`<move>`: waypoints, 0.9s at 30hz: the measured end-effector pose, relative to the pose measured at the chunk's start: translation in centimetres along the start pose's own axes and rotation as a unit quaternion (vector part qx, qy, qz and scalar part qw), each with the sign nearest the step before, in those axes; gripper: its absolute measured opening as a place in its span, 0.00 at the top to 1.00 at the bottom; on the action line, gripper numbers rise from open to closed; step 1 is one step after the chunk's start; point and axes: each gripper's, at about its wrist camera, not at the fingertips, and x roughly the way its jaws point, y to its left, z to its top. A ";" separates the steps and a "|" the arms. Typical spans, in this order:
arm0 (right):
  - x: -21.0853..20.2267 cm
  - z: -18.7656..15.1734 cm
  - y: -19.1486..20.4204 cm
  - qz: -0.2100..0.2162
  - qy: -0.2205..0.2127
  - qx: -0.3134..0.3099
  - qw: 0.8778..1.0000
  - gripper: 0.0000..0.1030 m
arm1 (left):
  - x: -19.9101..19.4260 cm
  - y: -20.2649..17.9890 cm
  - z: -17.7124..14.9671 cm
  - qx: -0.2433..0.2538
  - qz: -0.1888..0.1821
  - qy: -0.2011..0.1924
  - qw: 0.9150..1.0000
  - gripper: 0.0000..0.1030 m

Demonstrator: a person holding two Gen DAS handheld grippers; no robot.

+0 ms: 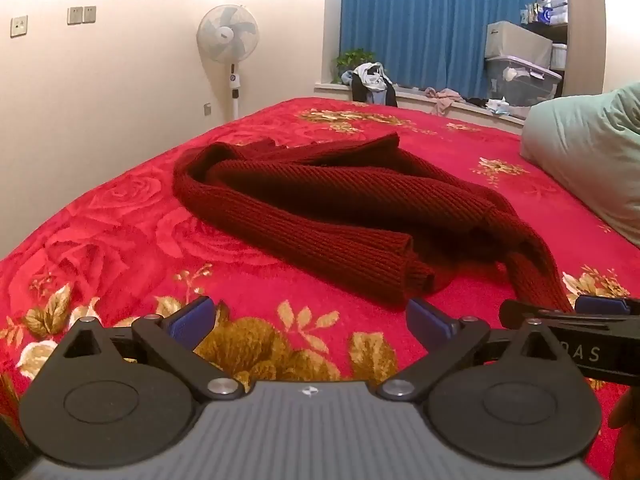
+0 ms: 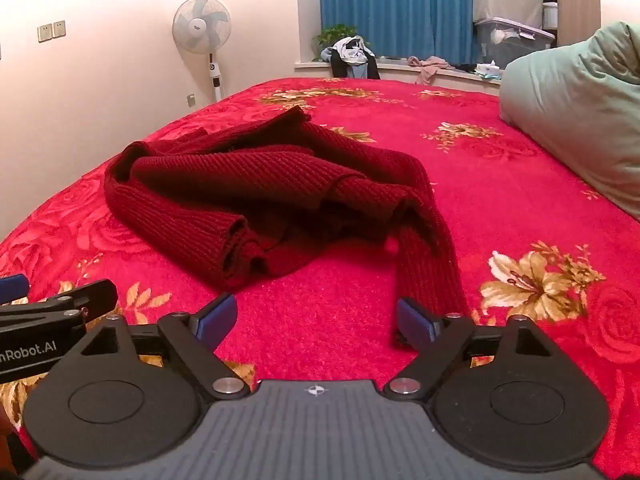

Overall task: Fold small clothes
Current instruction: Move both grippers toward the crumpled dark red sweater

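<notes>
Left edge: bare wall with sockets point(image 1: 82, 15), then standing fan point(image 1: 228, 34) on the floor past the bed's far-left corner. Nothing of it overhangs the bed.

Red floral blanket point(image 1: 120, 240) covers the bed; open blanket on the left side and in the near strip ahead of both grippers.

Dark red knit sweater point(image 1: 320, 208) lies crumpled mid-bed, bunched and rolled at its near edge. One sleeve point(image 2: 428, 276) trails toward the camera on the right, its end just beside the right gripper's right finger pad, partly hidden behind it; contact can't be told.

Left gripper point(image 1: 312, 320): fingers spread wide, nothing between them, short of the sweater.
Right gripper point(image 2: 316, 320): fingers spread wide, only blanket between them. The two sit side by side, close.

Far side: window ledge with a clothes heap point(image 1: 372, 84), blue curtain point(image 1: 420, 20), storage bins point(image 1: 520, 76).

Right edge: pale green pillow point(image 1: 588, 152) on the bed, apart from the sweater, red blanket between.
</notes>
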 end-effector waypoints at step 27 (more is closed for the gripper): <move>-0.5 0.2 -0.7 0.004 -0.032 -0.012 0.999 0.39 | 1.0 -0.3 -0.6 0.008 -0.016 0.010 1.000 0.52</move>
